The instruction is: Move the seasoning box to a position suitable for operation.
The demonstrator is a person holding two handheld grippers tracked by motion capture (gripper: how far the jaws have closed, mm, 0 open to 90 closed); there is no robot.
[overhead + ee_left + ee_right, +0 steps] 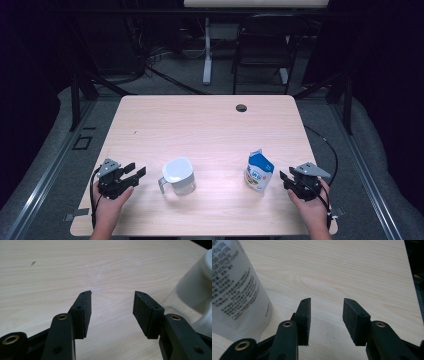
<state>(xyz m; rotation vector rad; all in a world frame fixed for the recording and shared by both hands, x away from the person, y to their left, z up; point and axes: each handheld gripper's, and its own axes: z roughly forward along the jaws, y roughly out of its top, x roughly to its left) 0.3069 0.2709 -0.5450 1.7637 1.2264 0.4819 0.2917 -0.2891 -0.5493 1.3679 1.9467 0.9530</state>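
Your left tongs (134, 174) and right tongs (287, 179) are both spread and empty, so pinch the soft, light pouch (259, 171) gently near its folded top, just right of the hard cup (178, 176).

Counts: 1 worktop (210, 125). On it: 1 white pitcher (179, 176), 1 blue-and-white pouch (259, 171). 2 grippers: left gripper (134, 173), right gripper (287, 179), jaws apart on both, nothing between them. 2 hands holding them. Behind the worktop: 1 dark chair (264, 47), 1 white table leg (207, 50).
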